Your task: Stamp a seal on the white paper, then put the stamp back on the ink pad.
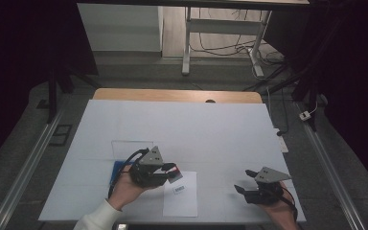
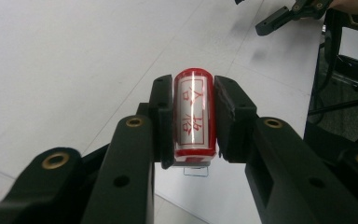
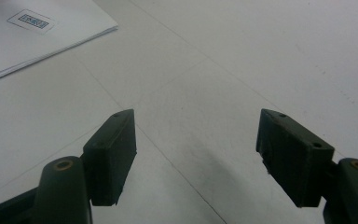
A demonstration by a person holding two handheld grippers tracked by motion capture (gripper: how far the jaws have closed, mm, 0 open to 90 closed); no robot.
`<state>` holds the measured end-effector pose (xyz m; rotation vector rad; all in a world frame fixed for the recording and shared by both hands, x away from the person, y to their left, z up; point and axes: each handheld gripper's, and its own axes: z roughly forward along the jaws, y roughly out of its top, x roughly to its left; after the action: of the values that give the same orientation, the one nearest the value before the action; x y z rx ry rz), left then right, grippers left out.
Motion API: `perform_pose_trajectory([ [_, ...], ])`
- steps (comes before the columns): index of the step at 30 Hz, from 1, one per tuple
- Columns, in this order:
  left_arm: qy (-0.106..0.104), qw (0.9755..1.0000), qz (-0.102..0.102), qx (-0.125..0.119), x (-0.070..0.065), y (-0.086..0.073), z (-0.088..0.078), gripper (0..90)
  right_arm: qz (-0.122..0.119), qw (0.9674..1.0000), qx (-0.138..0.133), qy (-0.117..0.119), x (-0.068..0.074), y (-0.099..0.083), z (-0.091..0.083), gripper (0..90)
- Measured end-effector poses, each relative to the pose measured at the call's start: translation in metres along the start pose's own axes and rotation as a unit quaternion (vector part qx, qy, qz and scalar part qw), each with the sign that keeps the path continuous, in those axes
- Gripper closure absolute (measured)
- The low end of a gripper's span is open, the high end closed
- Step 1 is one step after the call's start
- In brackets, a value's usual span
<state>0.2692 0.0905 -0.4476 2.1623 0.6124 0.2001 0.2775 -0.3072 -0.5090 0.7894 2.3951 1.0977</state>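
Note:
A red and white cylindrical stamp (image 2: 193,114) with red characters on its side sits clamped between the jaws of my left gripper (image 2: 193,95). In the high view that gripper (image 1: 171,171) hovers at the front left of the table, with the stamp (image 1: 176,175) over the top left corner of a white paper stack (image 1: 180,199). The paper bears a small barcode label (image 1: 178,189). My right gripper (image 1: 245,181) rests at the front right with its jaws wide apart. In its own view, the right gripper (image 3: 196,135) has only bare table between its jaws.
A white sheet (image 1: 182,124) covers the table, whose wooden edge (image 1: 177,95) shows at the back. A blue flat item (image 1: 116,171) lies under my left hand, behind it a clear rectangular piece (image 1: 132,147). The paper stack (image 3: 28,46) lies left of the right gripper.

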Motion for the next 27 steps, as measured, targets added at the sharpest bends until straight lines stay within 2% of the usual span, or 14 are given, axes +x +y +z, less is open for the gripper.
perform_pose_trajectory([
  [15,0.009,0.9999,-0.007,-0.003,0.009,-0.004,-0.016,70.0,0.001,1.0000,-0.001,0.002,-0.001,-0.001,-0.001,28.7],
  [27,0.030,0.9991,-0.029,-0.002,0.022,-0.013,-0.030,70.0,0.002,1.0000,-0.002,0.005,-0.001,0.000,0.001,28.8],
])
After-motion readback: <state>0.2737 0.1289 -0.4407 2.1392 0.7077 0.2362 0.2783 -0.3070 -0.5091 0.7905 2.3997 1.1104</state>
